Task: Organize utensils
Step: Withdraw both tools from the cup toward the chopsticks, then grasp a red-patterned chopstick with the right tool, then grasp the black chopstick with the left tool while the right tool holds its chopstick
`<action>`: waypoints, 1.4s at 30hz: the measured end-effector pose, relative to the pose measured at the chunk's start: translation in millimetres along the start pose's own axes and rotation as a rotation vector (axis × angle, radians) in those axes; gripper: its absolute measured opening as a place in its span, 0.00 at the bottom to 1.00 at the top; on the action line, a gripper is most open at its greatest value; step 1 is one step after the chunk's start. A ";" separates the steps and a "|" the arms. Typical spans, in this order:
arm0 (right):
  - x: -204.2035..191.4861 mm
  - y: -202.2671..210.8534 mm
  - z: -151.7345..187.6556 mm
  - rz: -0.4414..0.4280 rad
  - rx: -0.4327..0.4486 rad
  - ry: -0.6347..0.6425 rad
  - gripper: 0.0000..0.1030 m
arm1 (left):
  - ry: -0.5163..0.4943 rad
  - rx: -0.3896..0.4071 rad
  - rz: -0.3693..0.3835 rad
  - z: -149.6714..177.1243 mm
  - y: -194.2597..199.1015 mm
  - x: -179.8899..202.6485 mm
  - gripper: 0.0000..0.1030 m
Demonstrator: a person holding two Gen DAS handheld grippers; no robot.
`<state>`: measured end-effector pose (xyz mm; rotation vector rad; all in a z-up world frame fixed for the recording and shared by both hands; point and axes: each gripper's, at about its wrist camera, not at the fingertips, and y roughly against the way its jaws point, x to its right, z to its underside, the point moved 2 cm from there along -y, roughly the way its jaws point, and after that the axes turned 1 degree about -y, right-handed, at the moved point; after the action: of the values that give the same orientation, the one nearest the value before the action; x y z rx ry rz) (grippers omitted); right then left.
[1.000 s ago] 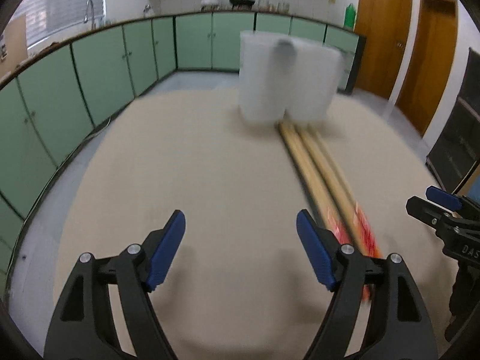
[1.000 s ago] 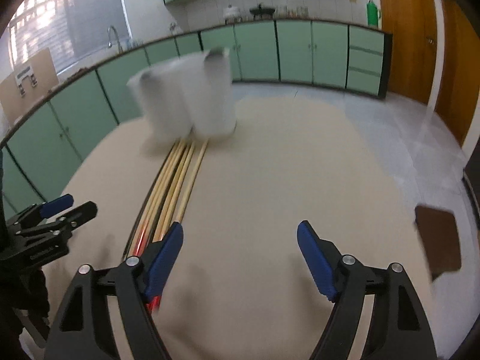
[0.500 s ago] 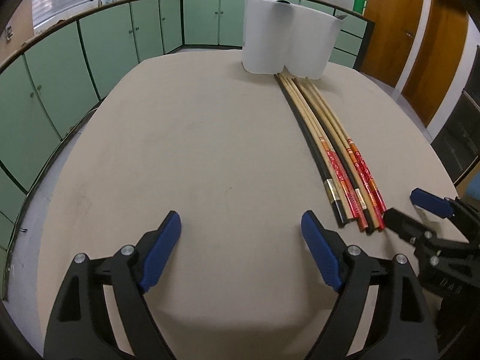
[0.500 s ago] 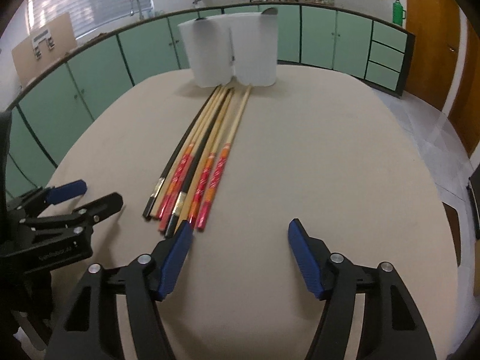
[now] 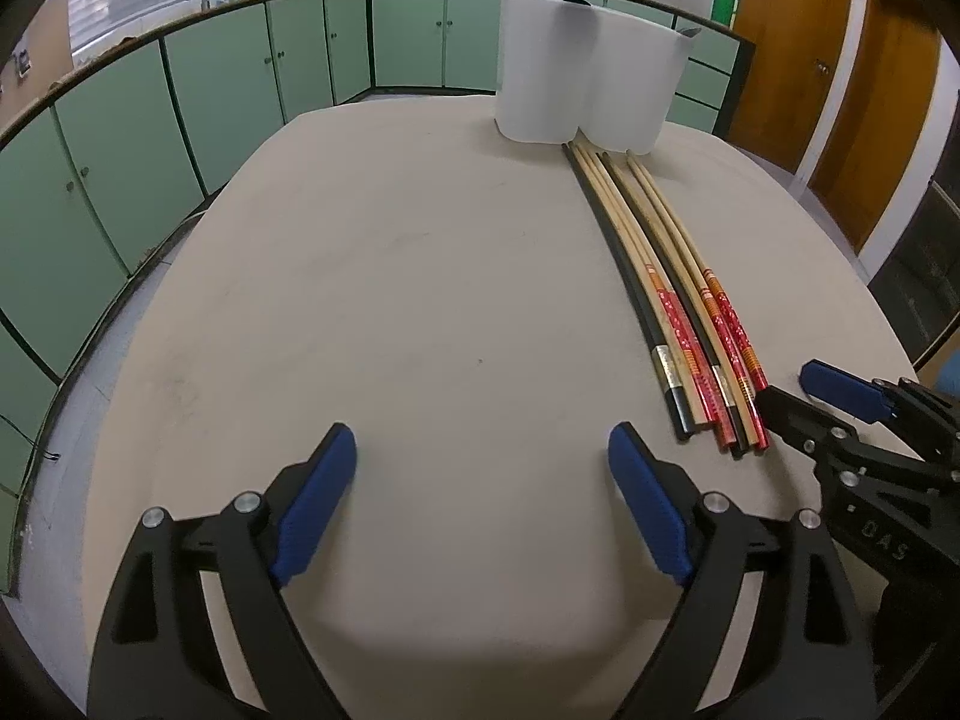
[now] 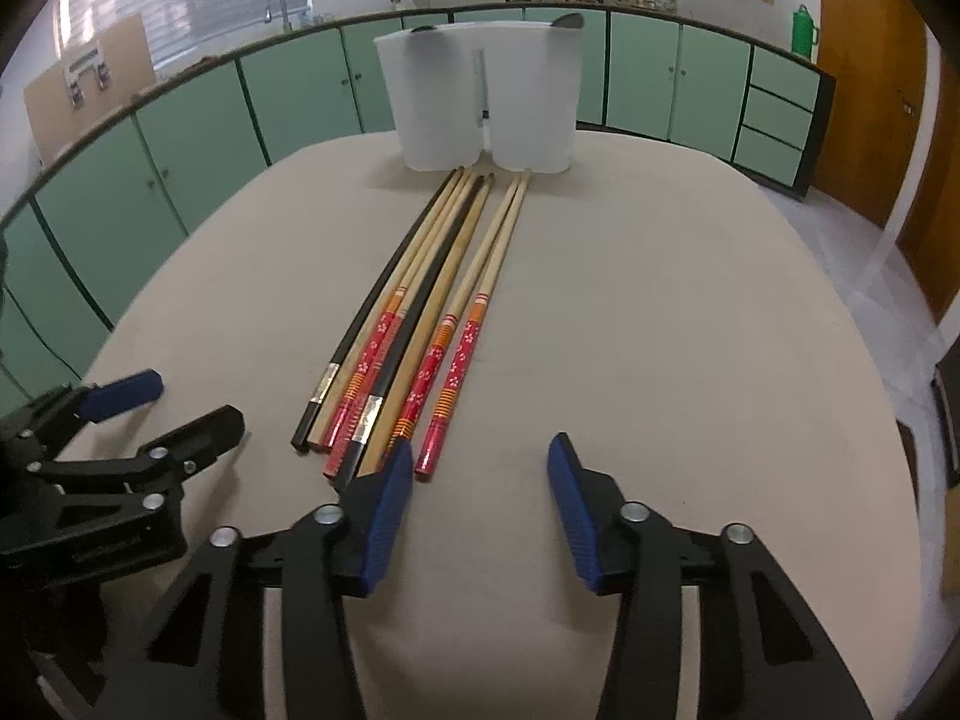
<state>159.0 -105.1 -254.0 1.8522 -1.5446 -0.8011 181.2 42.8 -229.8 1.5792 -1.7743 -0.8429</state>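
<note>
Several long chopsticks (image 6: 420, 324), wooden with red patterned ends plus black ones, lie side by side on the beige table (image 6: 660, 300), tips toward two white holders (image 6: 480, 105). They also show in the left wrist view (image 5: 678, 300), to the right of my left gripper (image 5: 480, 468), which is open and empty over bare table. My right gripper (image 6: 480, 468) is open and empty, its left finger (image 6: 384, 516) just at the near ends of the chopsticks. The holders (image 5: 588, 99) stand at the table's far side.
Green cabinets (image 5: 180, 96) line the walls around the table. Wooden doors (image 5: 840, 60) are at the right. The right gripper's body (image 5: 870, 456) shows at the right of the left wrist view; the left gripper's body (image 6: 108, 468) shows at the left of the right wrist view.
Both grippers pulled back from the holders and now sit lower near the table's front; the chopsticks' near ends came into view. The right gripper's opening has narrowed a little.
</note>
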 end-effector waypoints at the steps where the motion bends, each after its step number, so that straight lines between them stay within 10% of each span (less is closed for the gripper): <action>1: -0.3 0.0 -0.3 -0.003 0.002 0.001 0.27 | -0.002 0.000 0.000 0.0 -0.6 -1.2 0.82; 5: 10.8 0.8 -0.2 -0.014 0.005 -0.039 0.08 | -0.015 -0.004 -0.007 -0.9 -1.8 1.7 0.82; 42: 36.0 4.6 4.0 -0.034 0.012 -0.064 0.06 | -0.031 -0.014 -0.025 -3.4 -5.5 15.1 0.84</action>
<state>158.3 -141.6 -255.8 1.8827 -1.5637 -0.8759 185.6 27.0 -231.6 1.5904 -1.7702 -0.8935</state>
